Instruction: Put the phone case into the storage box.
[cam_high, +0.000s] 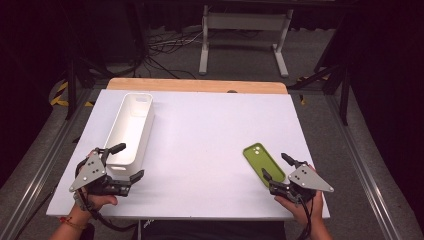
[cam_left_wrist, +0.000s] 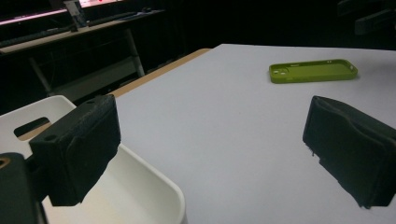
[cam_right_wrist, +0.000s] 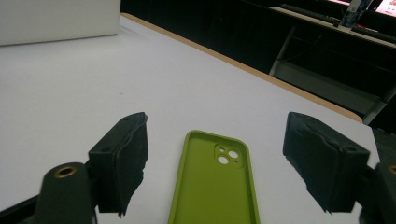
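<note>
A lime-green phone case (cam_high: 255, 154) lies open side up on the white table (cam_high: 200, 130), at the right near the front edge. My right gripper (cam_high: 273, 164) stands open over its near end. In the right gripper view the case (cam_right_wrist: 210, 186) runs between the two black jaws of the right gripper (cam_right_wrist: 215, 163), and neither pad touches it. A long white bin (cam_high: 150, 117) lies at the left. My left gripper (cam_high: 131, 160) is open at its near end. In the left gripper view one jaw of the left gripper (cam_left_wrist: 212, 149) hangs over the bin's corner (cam_left_wrist: 159, 179) and the other over bare table.
A wooden strip (cam_high: 197, 85) borders the table's far edge. Beyond it stand a white desk frame (cam_high: 245, 22) and loose cables on the floor. The green case (cam_left_wrist: 313, 71) shows far off across the table in the left gripper view, and the bin's wall (cam_right_wrist: 56, 16) in the right gripper view.
</note>
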